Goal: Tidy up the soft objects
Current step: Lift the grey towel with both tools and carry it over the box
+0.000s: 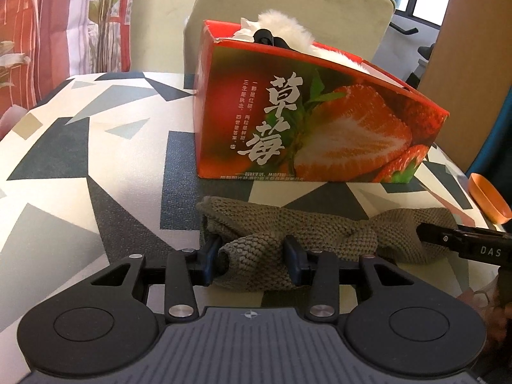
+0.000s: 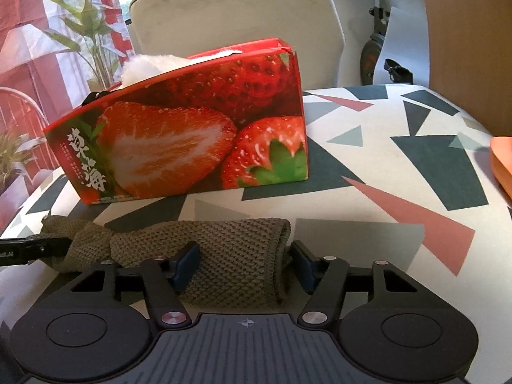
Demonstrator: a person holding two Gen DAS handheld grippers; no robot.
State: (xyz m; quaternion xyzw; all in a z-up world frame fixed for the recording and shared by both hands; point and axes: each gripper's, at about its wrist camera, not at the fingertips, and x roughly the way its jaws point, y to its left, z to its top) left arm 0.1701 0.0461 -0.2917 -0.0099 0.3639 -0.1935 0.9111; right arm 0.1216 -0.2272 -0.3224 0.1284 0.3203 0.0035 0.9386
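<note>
An olive knitted cloth [image 1: 336, 233] lies stretched along the patterned table [image 1: 80, 160], in front of a red strawberry box [image 1: 320, 112]. My left gripper [image 1: 251, 256] is shut on the cloth's left end, which bunches between its blue pads. In the right wrist view, my right gripper [image 2: 244, 260] straddles the flat right end of the cloth [image 2: 230, 249]. Its pads sit at the fabric's sides without squeezing it. A white fluffy item [image 1: 288, 28] and something black stick out of the box's top. One finger of each gripper shows in the other's view.
A beige chair back [image 2: 224, 9] stands behind the box [image 2: 192, 121]. An orange dish [image 2: 502, 166] sits at the table's right edge. Red-and-white curtains and a plant [image 2: 86, 32] are at the left. A wooden panel rises at the far right.
</note>
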